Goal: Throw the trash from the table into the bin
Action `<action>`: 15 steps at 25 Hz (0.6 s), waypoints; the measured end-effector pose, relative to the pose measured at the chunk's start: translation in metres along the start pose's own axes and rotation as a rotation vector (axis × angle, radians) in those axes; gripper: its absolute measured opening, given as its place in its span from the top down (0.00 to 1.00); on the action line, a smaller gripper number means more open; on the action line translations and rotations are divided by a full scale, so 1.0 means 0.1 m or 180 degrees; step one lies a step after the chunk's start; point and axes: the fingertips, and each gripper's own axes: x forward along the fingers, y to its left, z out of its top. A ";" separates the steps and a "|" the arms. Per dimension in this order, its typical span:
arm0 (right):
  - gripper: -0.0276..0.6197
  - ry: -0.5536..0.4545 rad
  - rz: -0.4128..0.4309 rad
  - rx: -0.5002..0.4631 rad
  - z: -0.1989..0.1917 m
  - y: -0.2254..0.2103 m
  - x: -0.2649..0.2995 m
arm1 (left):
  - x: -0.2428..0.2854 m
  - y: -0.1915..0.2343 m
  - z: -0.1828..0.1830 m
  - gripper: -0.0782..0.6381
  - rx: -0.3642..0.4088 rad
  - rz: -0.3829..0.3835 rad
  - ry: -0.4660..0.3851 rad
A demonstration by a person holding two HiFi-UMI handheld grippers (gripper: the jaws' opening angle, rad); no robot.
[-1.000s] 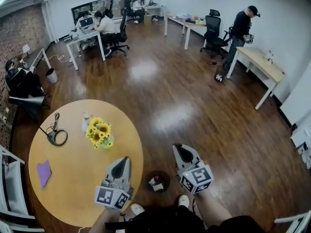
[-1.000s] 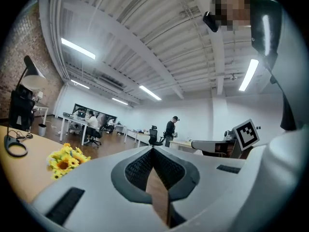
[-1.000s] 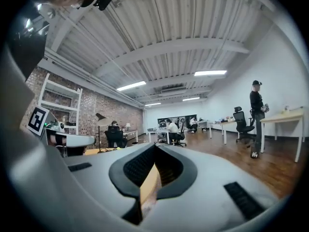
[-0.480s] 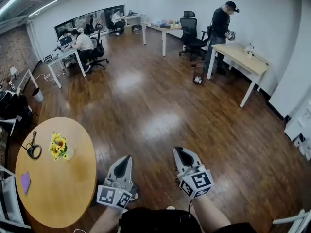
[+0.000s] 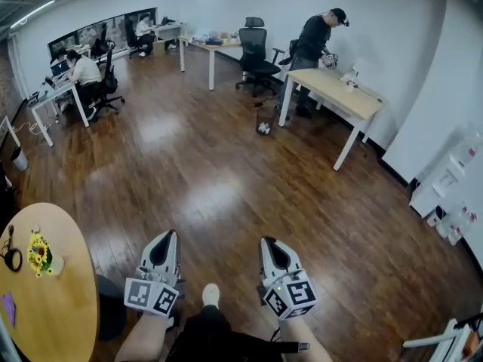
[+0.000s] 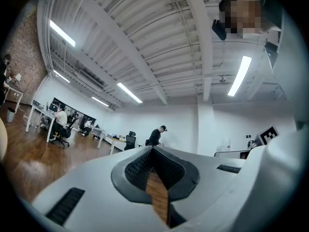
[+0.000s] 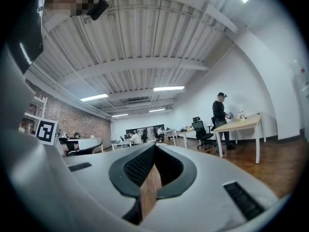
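Both grippers are held out in front of me over the wood floor, side by side. In the head view my left gripper (image 5: 167, 237) is shut with nothing in it, and my right gripper (image 5: 266, 242) is shut and empty too. Each gripper view shows closed jaws, left gripper (image 6: 153, 151) and right gripper (image 7: 154, 149), pointing across the room. The round wooden table (image 5: 56, 315) lies at the lower left edge, with sunflowers (image 5: 38, 253), a black cable (image 5: 10, 259) and a purple scrap (image 5: 7, 308) on it. A dark round shape (image 5: 112, 308) beside the table may be the bin; my left arm partly hides it.
A person (image 5: 313, 44) stands at a light wooden desk (image 5: 339, 96) at the far right, with a small bin (image 5: 263, 127) at the desk's leg and a black office chair (image 5: 253, 47) nearby. Other people sit at desks (image 5: 79, 74) far left. White shelving (image 5: 453, 194) lines the right wall.
The view has swung to the right: the table has slid from the middle left to the lower left edge, and the bin from between the grippers to the left. Both grippers stay shut.
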 end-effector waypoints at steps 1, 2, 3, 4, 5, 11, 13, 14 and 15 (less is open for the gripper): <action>0.95 0.0024 -0.0012 -0.0043 0.00 -0.06 0.07 | 0.11 0.06 -0.04 0.89 -0.0023 0.0009 -0.0009; 0.95 0.0049 -0.0025 -0.0083 0.04 -0.20 0.18 | 0.29 0.09 -0.08 0.89 -0.0049 0.0017 -0.0017; 0.95 0.0070 -0.0037 -0.0108 0.10 -0.39 0.32 | 0.54 0.10 -0.11 0.89 -0.0074 0.0024 -0.0022; 0.95 0.0083 -0.0044 -0.0110 0.18 -0.61 0.50 | 0.82 0.10 -0.14 0.89 -0.0089 0.0031 -0.0023; 0.95 0.0089 -0.0044 -0.0095 0.24 -0.82 0.74 | 1.11 0.13 -0.16 0.89 -0.0084 0.0037 -0.0016; 0.95 0.0098 0.0358 -0.0293 0.53 -1.05 2.37 | 2.13 0.97 -0.11 0.89 0.0038 0.0329 -0.0174; 0.95 0.0066 0.0567 -0.0392 0.63 -0.91 2.86 | 2.28 1.32 0.02 0.89 0.0117 0.0504 -0.0272; 0.95 0.0064 0.0681 -0.0415 0.66 -0.82 3.08 | 2.30 1.49 0.07 0.89 0.0153 0.0602 -0.0311; 0.95 0.0070 0.0803 -0.0426 0.66 -0.72 3.28 | 2.29 1.64 0.12 0.89 0.0183 0.0703 -0.0342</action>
